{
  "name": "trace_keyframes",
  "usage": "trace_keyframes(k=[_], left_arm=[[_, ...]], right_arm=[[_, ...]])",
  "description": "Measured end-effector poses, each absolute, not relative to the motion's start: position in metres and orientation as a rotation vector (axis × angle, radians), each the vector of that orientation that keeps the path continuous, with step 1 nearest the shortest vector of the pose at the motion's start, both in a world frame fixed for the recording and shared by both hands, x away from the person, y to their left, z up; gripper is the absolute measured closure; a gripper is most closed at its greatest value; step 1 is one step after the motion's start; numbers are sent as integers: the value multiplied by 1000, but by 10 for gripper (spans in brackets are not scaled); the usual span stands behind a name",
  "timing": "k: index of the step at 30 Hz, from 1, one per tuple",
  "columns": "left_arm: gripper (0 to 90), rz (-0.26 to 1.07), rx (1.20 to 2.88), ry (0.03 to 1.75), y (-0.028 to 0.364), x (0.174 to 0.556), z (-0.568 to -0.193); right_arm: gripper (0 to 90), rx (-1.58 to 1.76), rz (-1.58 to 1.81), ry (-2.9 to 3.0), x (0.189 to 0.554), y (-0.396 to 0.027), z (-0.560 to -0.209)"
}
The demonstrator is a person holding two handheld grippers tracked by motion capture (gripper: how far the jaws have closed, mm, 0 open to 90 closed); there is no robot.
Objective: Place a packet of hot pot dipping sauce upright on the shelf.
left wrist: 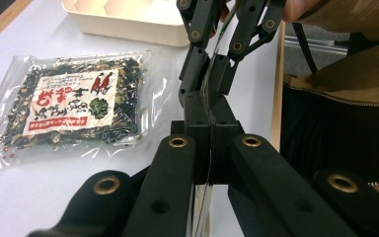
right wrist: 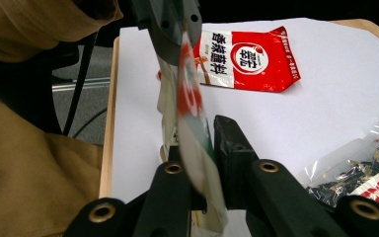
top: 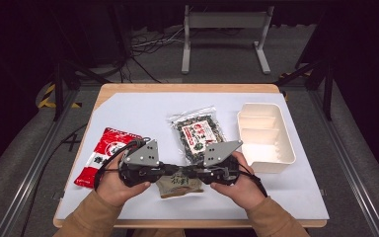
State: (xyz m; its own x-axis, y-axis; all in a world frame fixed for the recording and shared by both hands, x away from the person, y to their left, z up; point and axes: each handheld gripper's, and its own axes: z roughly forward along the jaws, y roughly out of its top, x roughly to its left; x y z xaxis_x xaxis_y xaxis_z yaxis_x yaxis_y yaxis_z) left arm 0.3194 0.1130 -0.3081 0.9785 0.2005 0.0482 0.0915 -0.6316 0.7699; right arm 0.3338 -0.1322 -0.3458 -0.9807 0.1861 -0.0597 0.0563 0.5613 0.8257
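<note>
White table [top: 143,106]: both tongs [top: 165,173] [top: 193,174] clamp one small packet [top: 179,186]; its red-green print faces the right gripper view.

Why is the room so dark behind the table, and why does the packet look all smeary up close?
High view: light falls on the white table, so the surroundings stay black. Right gripper view: the small packet sits too near the lens, so it blurs, while the red packet reads sharp. Left gripper view: the clear seaweed bag shows glare.

red packet [right wrist: 246,59]: Chinese print, unclear | seaweed bag [left wrist: 71,101] label: unreadable
</note>
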Motion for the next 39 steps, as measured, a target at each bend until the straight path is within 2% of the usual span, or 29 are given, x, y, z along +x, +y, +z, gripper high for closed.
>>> trace_keyframes(k=[3, 7, 8, 12, 23, 31, 39], left_arm=[[897, 158, 2255, 202, 112, 319, -309], [890, 143, 2247, 199, 113, 320, -309], [880, 140, 2236, 201, 114, 320, -308], [732, 114, 2195, 207, 119, 321, -306], [642, 146, 2125, 252, 138, 322, -299], [629, 170, 2103, 290, 148, 324, -298], [536, 214, 2084, 369, 158, 329, -304]], right_arm=[[888, 182, 1380, 2663, 334, -132, -345], [893, 167, 1380, 2680, 333, -133, -343], [893, 166, 1380, 2684, 333, -133, -343], [894, 169, 1343, 2696, 333, -136, -341], [894, 208, 1318, 2686, 340, -163, -323], [894, 218, 1303, 2650, 349, -188, -300], [893, 236, 1291, 2614, 357, -205, -283]])
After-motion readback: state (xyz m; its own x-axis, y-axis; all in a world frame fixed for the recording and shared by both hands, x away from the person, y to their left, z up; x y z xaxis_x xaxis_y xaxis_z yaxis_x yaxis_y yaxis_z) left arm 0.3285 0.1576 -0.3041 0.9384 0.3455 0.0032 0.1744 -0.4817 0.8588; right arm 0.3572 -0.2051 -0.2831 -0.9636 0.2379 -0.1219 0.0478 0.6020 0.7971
